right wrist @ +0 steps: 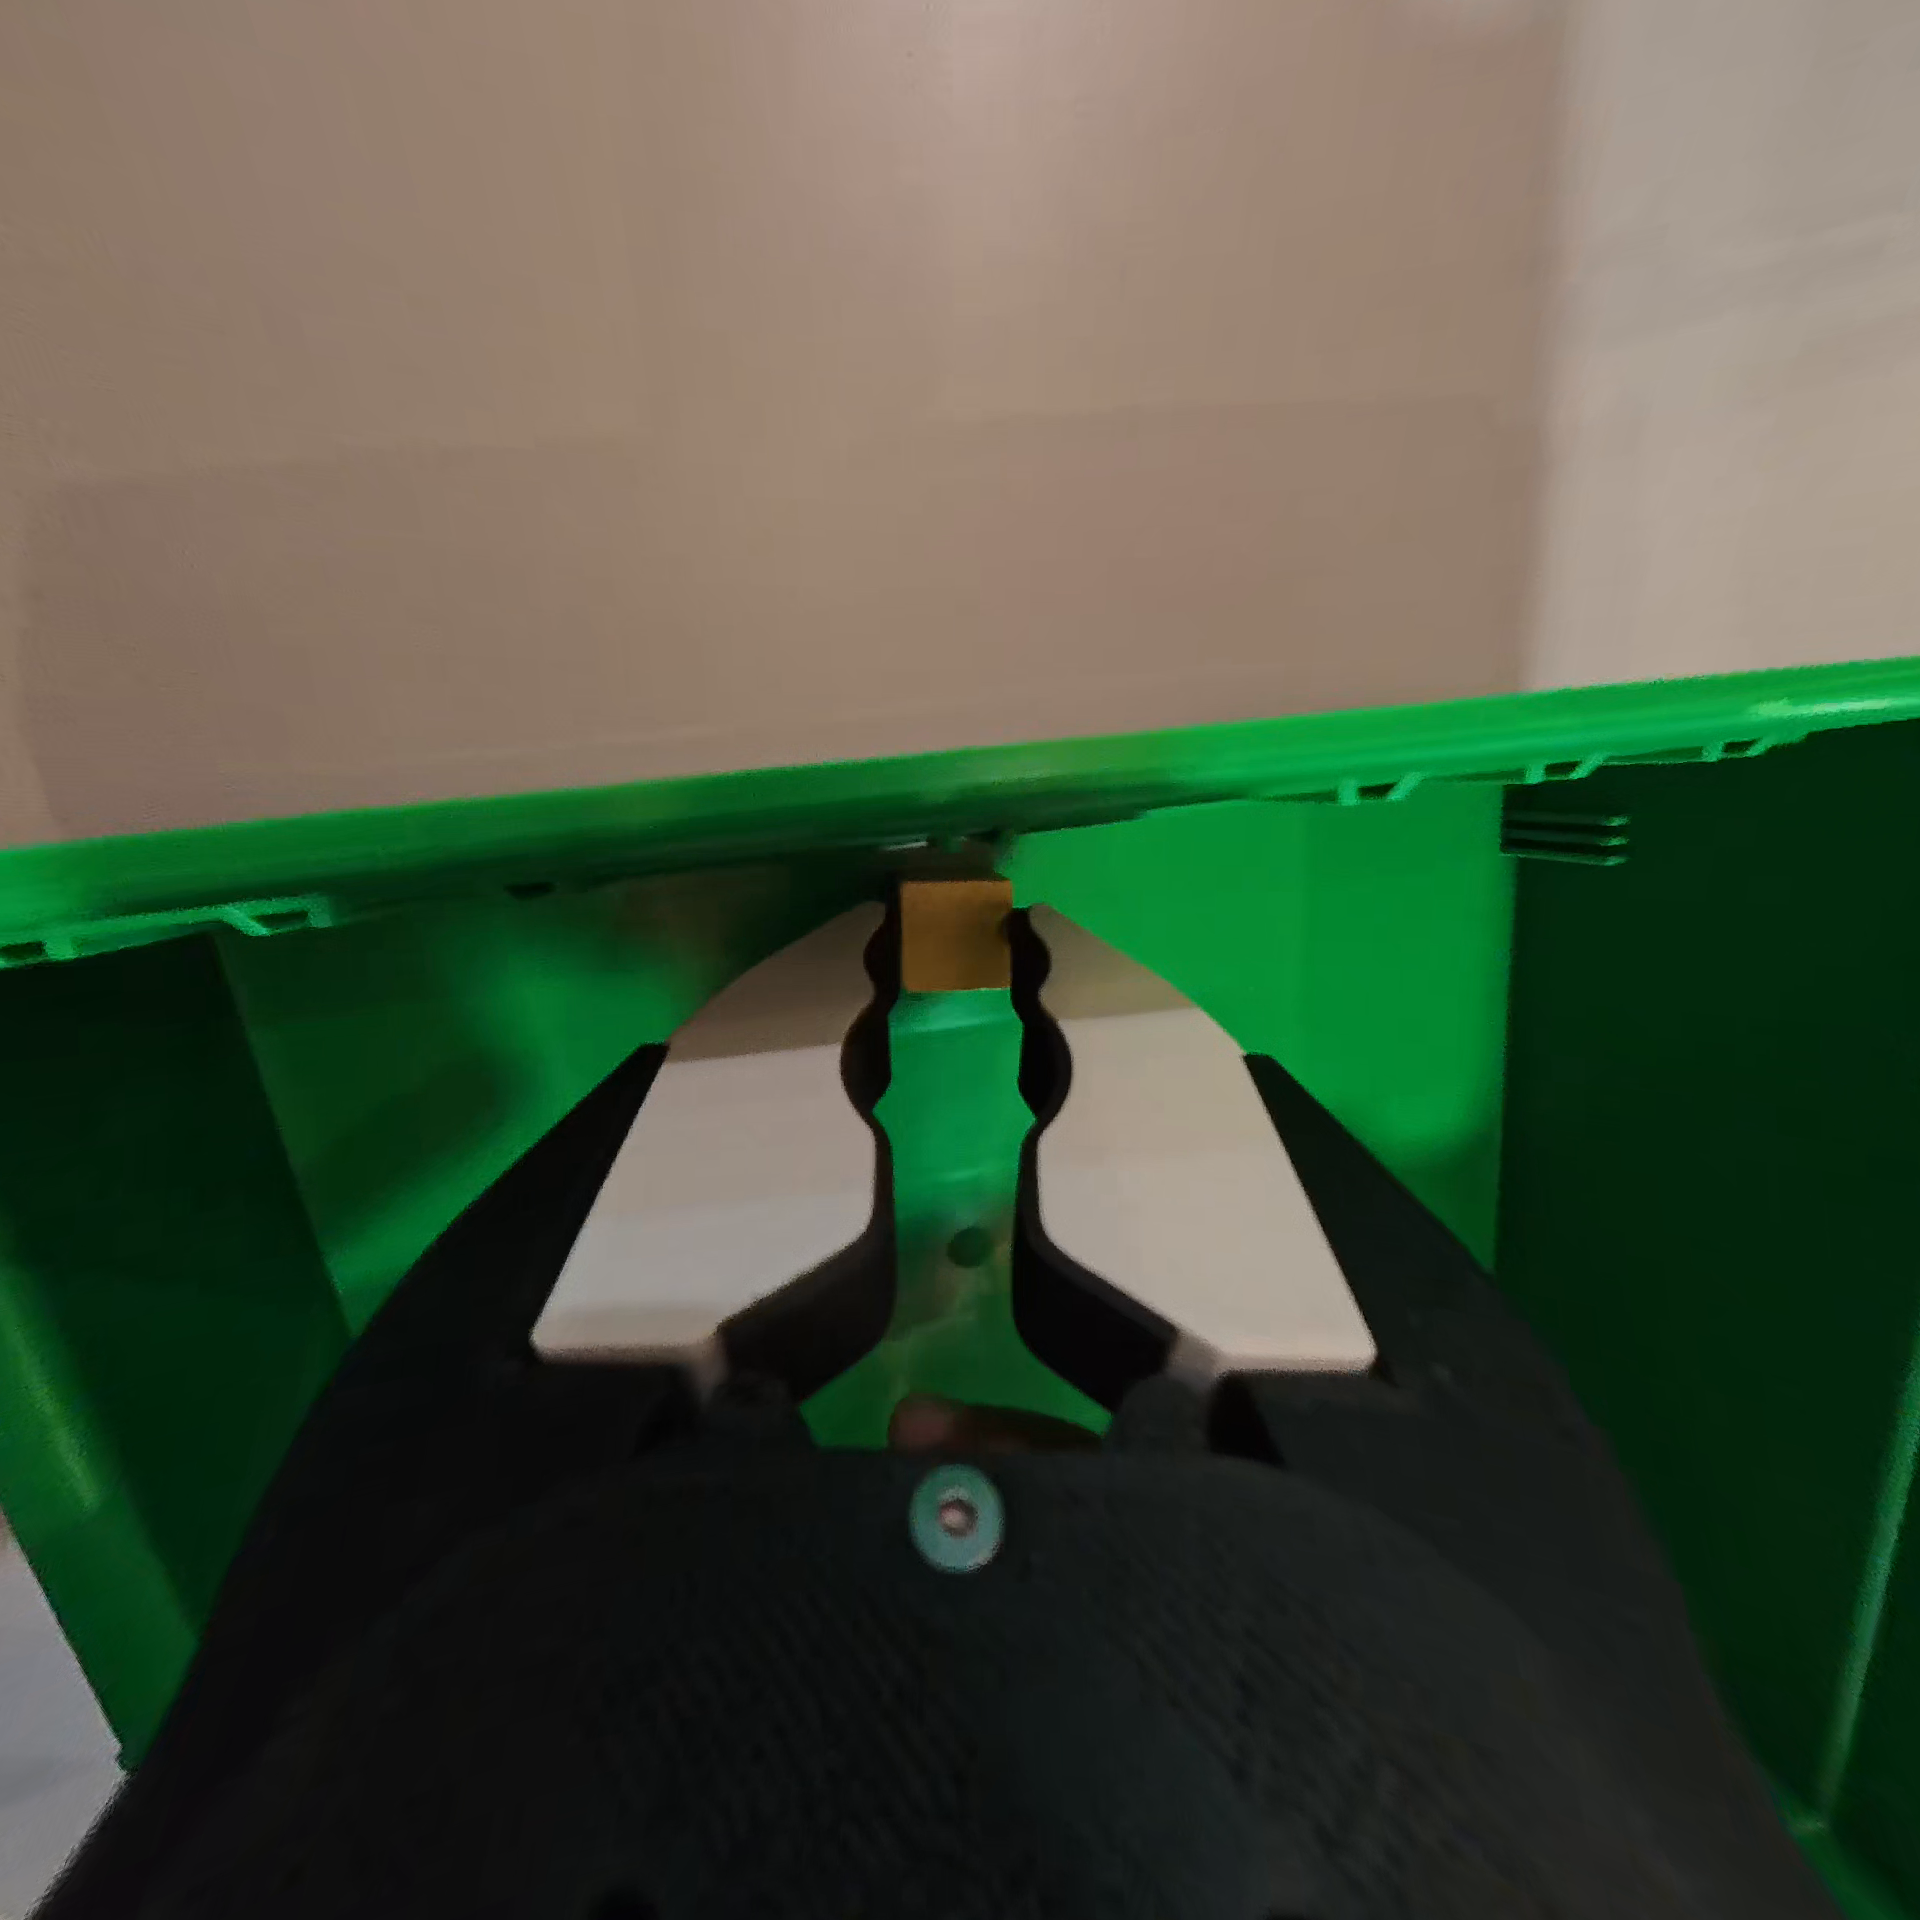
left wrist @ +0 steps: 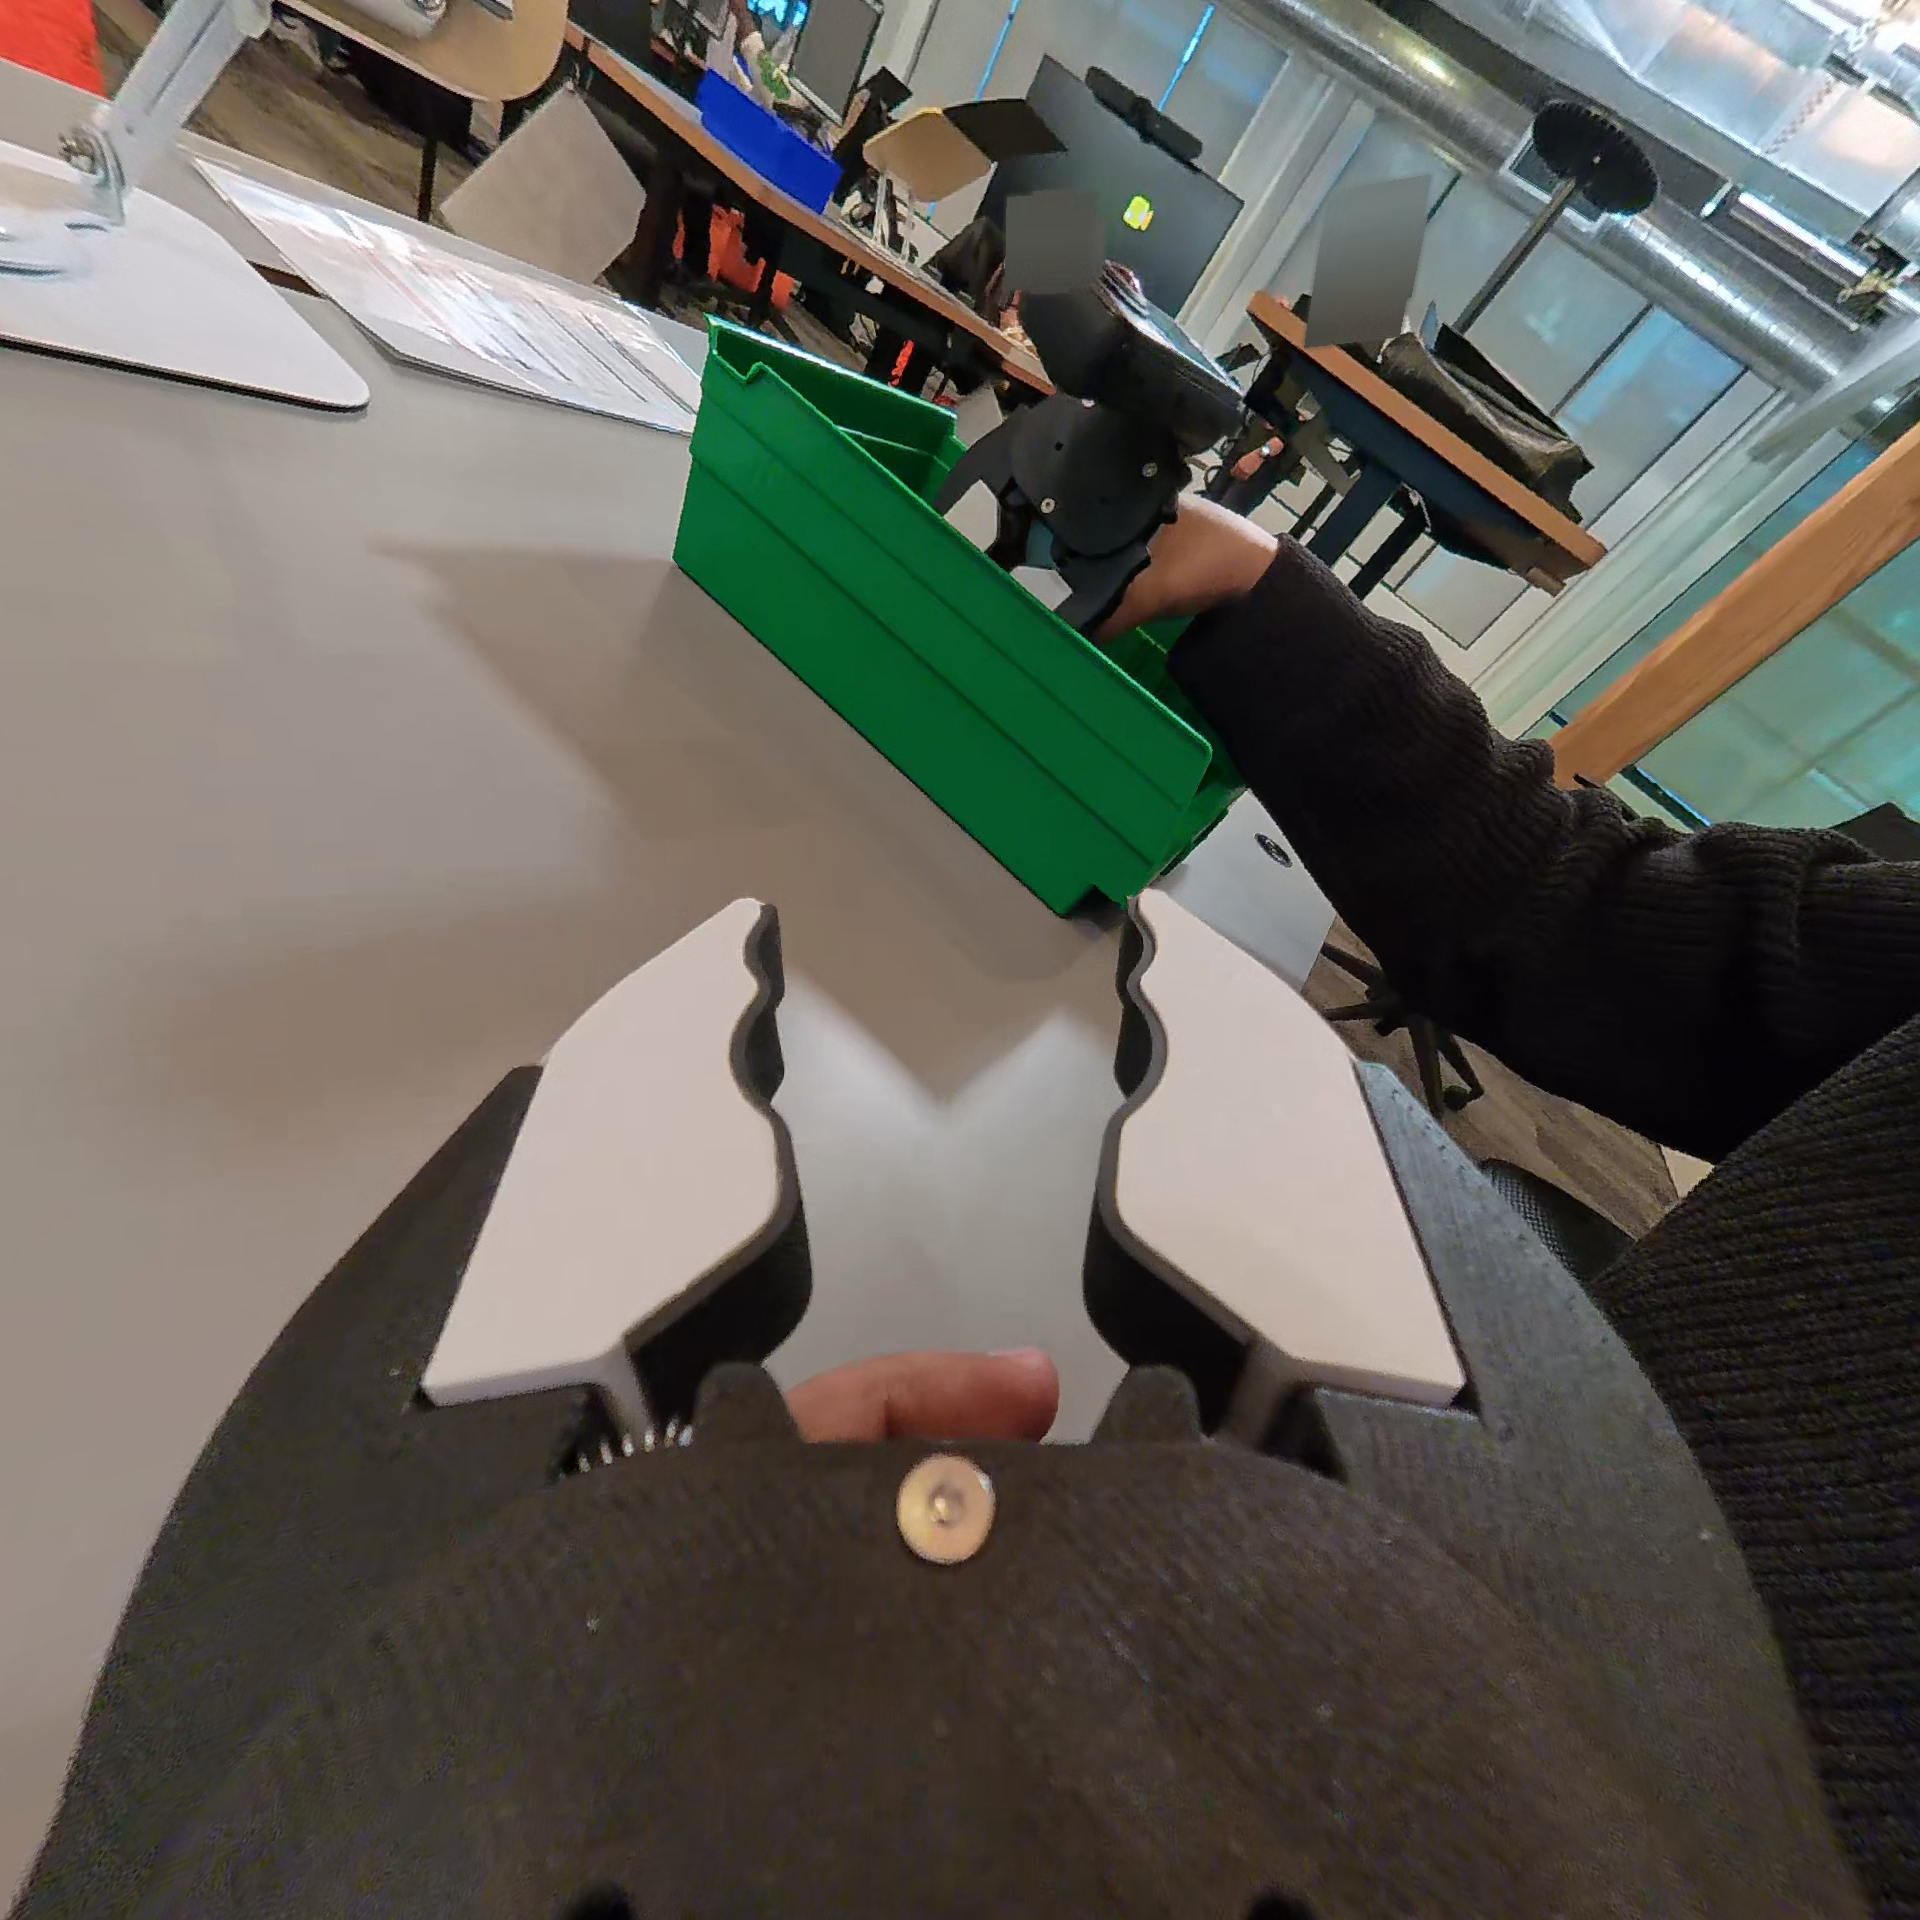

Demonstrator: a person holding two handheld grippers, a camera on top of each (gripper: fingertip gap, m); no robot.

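Note:
A green plastic bin (left wrist: 935, 665) stands on the grey table (left wrist: 312, 779). My left gripper (left wrist: 948, 925) is open and empty, low over the table just short of the bin's near corner. My right gripper (right wrist: 954, 935) reaches down inside the bin (right wrist: 1247, 935) and is shut on a small yellow cube (right wrist: 954, 935), held at the fingertips near the bin's far wall. In the left wrist view the right gripper (left wrist: 1081, 488) shows as a black body in a hand with a dark sleeve, over the bin's rim; the cube is hidden there.
A white monitor-stand base (left wrist: 156, 281) and a laminated sheet (left wrist: 488, 312) lie at the table's far left. The table's edge (left wrist: 1247, 904) runs just right of the bin. Desks, chairs and monitors stand in the room beyond.

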